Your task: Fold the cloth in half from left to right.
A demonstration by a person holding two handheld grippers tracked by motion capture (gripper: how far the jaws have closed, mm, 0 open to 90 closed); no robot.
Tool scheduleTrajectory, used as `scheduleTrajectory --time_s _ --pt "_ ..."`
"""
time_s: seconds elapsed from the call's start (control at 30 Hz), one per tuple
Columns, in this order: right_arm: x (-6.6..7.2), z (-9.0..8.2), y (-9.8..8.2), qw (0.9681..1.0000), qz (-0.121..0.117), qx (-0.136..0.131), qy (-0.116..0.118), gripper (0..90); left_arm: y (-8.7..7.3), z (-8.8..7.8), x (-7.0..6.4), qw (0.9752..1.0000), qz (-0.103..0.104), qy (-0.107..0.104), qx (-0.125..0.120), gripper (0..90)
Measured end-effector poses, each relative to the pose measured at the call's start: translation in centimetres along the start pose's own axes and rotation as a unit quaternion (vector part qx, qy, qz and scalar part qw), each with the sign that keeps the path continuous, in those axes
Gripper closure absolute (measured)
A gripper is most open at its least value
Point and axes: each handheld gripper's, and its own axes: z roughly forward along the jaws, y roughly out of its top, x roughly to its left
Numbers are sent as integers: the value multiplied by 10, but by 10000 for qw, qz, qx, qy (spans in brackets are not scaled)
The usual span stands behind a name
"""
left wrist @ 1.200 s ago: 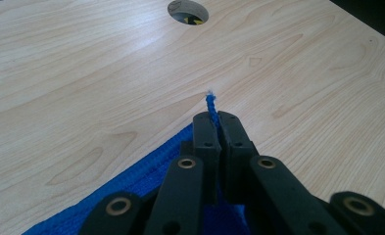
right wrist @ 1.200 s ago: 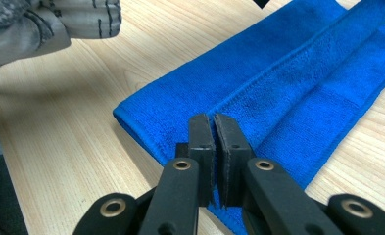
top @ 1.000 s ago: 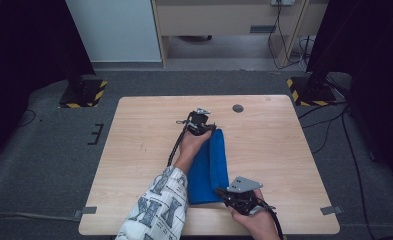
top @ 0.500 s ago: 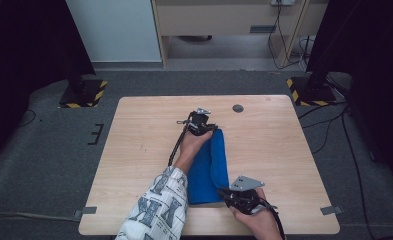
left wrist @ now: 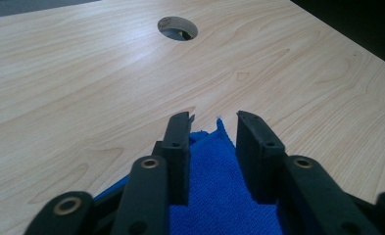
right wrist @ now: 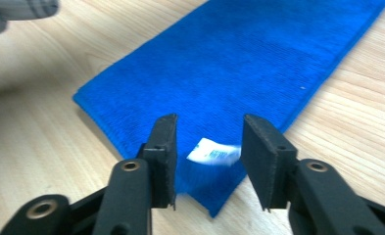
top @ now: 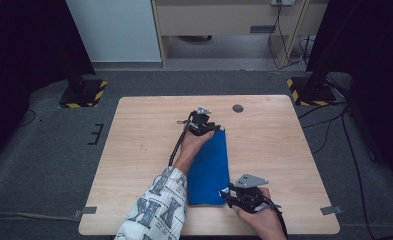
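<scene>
Near edge of the wooden table (top: pixel 134 165): right gripper (top: pixel 230 192) held low in the right hand (top: pixel 258 216), jaws parted and just been opening, gripping nothing. In the right gripper view, near corner of the blue cloth (right wrist: pixel 239 73) lying flat between the two black fingers (right wrist: pixel 163 147), a white label (right wrist: pixel 213 151) on that corner in the gap, pads clear of the fabric on both sides. Cloth folded into a long strip, flat on the table, running from this corner away toward the table's middle. Patterned sleeve (top: pixel 156 207) alongside the strip's left edge, left hand (top: pixel 191 145) resting over its far part. At the far end: left gripper (top: pixel 210 129), jaws likewise partly spread and just been opening, nothing clamped. In the left gripper view, far corner of the cloth (left wrist: pixel 219 191) peeking up between the fingers (left wrist: pixel 178 147), tip of the corner just past the fingertips, fabric loose on the wood. Beyond, bare tabletop and a round cable hole (left wrist: pixel 178 28) well apart from the cloth.
</scene>
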Motion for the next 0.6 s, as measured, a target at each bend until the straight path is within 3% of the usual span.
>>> scheduleTrajectory --time_s 0.1,0.6 --pt "-3 0 -1 9999 38 25 -109 463 1 -2 -1 10000 57 -2 -9 602" --pt "-9 2 0 9995 140 -69 -270 292 6 -16 -7 9994 345 19 5 468"
